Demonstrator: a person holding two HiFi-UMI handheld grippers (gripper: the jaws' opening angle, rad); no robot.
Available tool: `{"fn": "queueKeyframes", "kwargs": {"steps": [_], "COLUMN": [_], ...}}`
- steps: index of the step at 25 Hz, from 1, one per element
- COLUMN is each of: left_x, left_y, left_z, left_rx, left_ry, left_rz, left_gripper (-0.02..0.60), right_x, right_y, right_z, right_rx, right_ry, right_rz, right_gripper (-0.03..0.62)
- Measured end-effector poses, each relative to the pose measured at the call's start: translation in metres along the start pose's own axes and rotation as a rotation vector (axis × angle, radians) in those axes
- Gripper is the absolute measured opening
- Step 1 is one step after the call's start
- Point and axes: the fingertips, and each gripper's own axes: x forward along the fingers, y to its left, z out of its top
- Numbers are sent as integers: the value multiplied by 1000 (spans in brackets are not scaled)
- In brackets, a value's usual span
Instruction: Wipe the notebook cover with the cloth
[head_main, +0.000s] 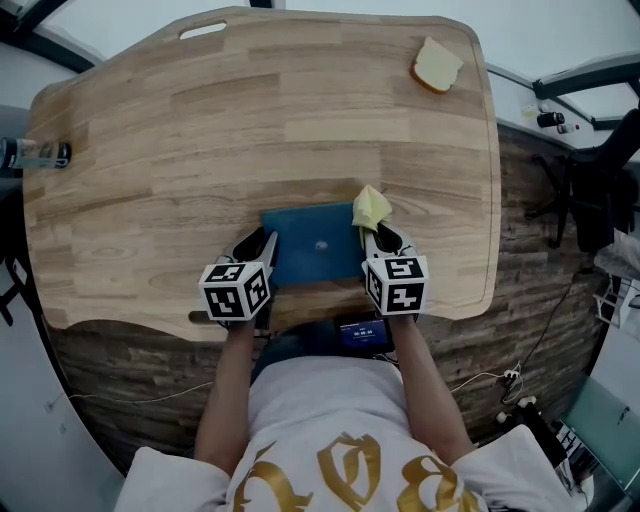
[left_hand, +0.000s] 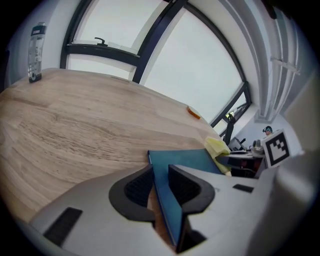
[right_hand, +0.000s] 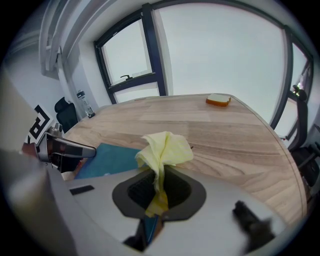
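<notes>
A blue notebook (head_main: 315, 245) lies flat near the front edge of the wooden table (head_main: 250, 110). My left gripper (head_main: 262, 245) is at the notebook's left edge. In the left gripper view the notebook (left_hand: 185, 160) runs between the two dark pads, and the left gripper (left_hand: 160, 180) is shut on that edge. My right gripper (head_main: 375, 238) is at the notebook's right side, shut on a crumpled yellow cloth (head_main: 371, 207). In the right gripper view the cloth (right_hand: 165, 150) stands up out of the right gripper (right_hand: 159, 185), with the notebook (right_hand: 107, 157) just to its left.
A slice of bread (head_main: 436, 65) lies at the table's far right corner. A clear bottle (head_main: 35, 153) lies at the left edge. A dark office chair (head_main: 600, 190) stands off to the right. The table's front edge runs just under both grippers.
</notes>
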Motion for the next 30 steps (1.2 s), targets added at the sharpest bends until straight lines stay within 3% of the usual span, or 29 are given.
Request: {"fn": "queueKeyframes", "kwargs": {"steps": [30], "left_x": [0], "left_y": [0], "left_z": [1], "left_rx": [-12], "left_ry": [29], "left_rz": [-18], "left_gripper": [95], "right_x": [10], "right_y": [27], "right_z": [11], "right_rx": [-75], "right_ry": [27], "right_rz": [41], "right_gripper": [38]}}
